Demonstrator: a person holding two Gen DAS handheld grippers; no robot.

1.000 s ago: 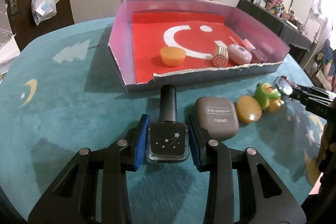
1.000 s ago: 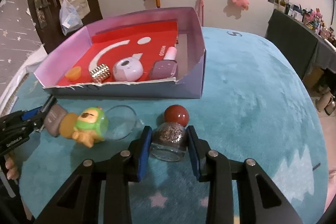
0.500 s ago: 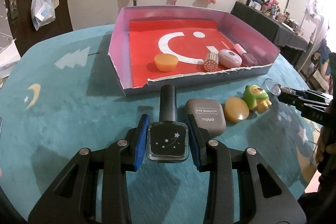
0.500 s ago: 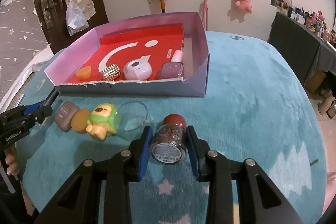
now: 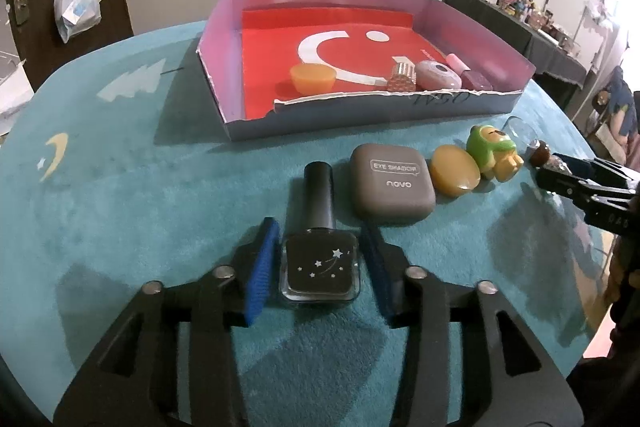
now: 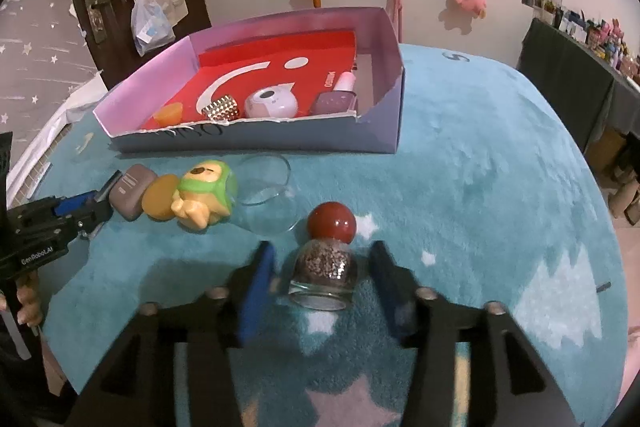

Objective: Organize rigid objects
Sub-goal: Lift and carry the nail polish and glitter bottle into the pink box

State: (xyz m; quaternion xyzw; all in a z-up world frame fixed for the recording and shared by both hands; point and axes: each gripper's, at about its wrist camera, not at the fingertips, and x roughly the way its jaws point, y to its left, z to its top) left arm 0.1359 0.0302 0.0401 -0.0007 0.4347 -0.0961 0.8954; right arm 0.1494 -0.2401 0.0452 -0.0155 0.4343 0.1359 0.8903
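Observation:
A black nail polish bottle (image 5: 319, 259) with star marks lies on the teal cloth between the blue pads of my left gripper (image 5: 319, 259); the jaws are opening and small gaps show on both sides. A small glass jar (image 6: 325, 269) of brown grains with a red ball stopper (image 6: 331, 222) lies between the fingers of my right gripper (image 6: 325, 277), whose jaws are also opening, clear of the glass. The shallow box (image 5: 360, 115) with a red floor holds an orange cup (image 5: 312, 78), a studded piece, a pale pink case and a pink polish bottle.
In a row before the box lie a grey eye shadow case (image 5: 390, 187), an amber oval (image 5: 454, 175), a green and yellow toy (image 5: 492, 151) and a clear glass dish (image 6: 266, 183). A dark cabinet with small items stands at the right, and a door at the far left.
Both grippers have let go: the polish bottle and the glass jar, gripped before, now lie on the cloth with gaps beside them. The jar's neck now points away.

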